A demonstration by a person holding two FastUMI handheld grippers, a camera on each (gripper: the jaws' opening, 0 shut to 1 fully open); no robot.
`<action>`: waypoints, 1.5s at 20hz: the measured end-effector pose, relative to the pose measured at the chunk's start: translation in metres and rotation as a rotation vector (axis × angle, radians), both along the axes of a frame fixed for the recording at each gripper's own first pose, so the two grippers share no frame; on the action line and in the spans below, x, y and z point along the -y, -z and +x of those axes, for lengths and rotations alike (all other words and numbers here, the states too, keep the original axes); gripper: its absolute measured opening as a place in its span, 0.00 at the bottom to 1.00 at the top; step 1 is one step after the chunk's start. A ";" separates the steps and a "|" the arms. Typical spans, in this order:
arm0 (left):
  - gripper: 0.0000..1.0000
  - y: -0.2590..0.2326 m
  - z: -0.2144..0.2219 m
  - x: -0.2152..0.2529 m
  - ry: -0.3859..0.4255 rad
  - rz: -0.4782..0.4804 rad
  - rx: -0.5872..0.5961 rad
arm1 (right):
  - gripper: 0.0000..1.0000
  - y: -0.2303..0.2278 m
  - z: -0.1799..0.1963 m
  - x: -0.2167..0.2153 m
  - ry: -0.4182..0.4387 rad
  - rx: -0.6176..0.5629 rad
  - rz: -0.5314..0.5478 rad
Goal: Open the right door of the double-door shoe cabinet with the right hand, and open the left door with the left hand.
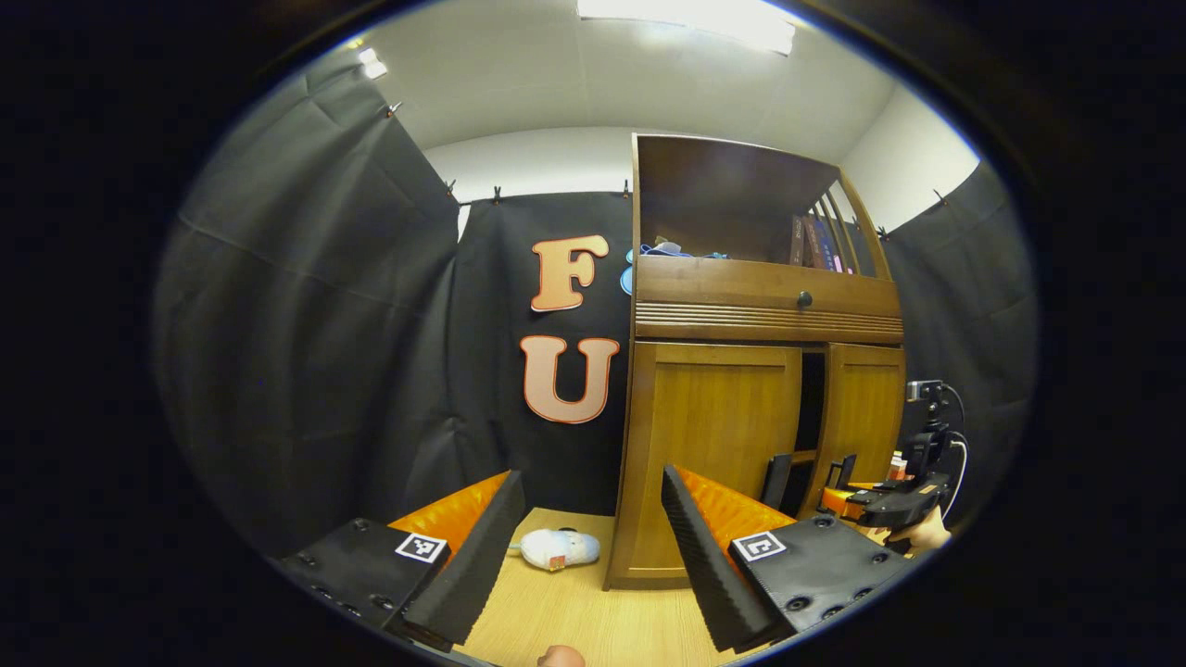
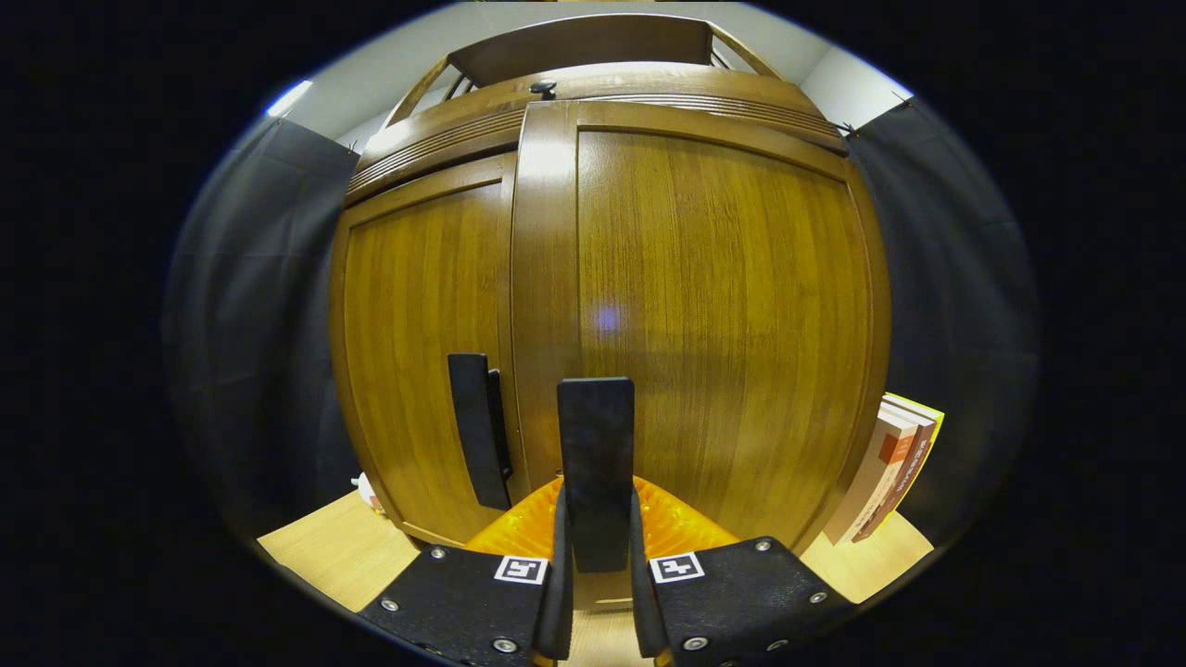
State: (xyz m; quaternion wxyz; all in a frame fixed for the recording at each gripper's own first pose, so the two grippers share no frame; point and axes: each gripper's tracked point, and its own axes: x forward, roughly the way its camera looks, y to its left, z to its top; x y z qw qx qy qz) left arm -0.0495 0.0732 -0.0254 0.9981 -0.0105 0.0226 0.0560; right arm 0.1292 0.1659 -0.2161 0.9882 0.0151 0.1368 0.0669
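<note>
Now | right gripper pinching right door handle | left gripper spread | cabinet shelf: books

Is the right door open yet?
Partly open. In the left gripper view a dark gap shows between the right door and left door; the right tongs are closed on its handle.

— What lies on the wooden floor?
— A white plush toy, near the black curtain.
— And elsewhere?
— Books lean upright; a ceiling light glows overhead.
</note>
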 end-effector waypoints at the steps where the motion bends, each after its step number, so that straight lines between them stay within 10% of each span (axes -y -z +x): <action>1: 0.96 0.001 -0.001 0.001 0.003 -0.007 -0.004 | 0.27 -0.001 -0.006 0.002 -0.003 0.000 0.003; 30: 0.97 -0.006 -0.019 0.048 0.100 -0.029 0.014 | 0.26 -0.027 -0.110 0.088 0.041 -0.002 -0.011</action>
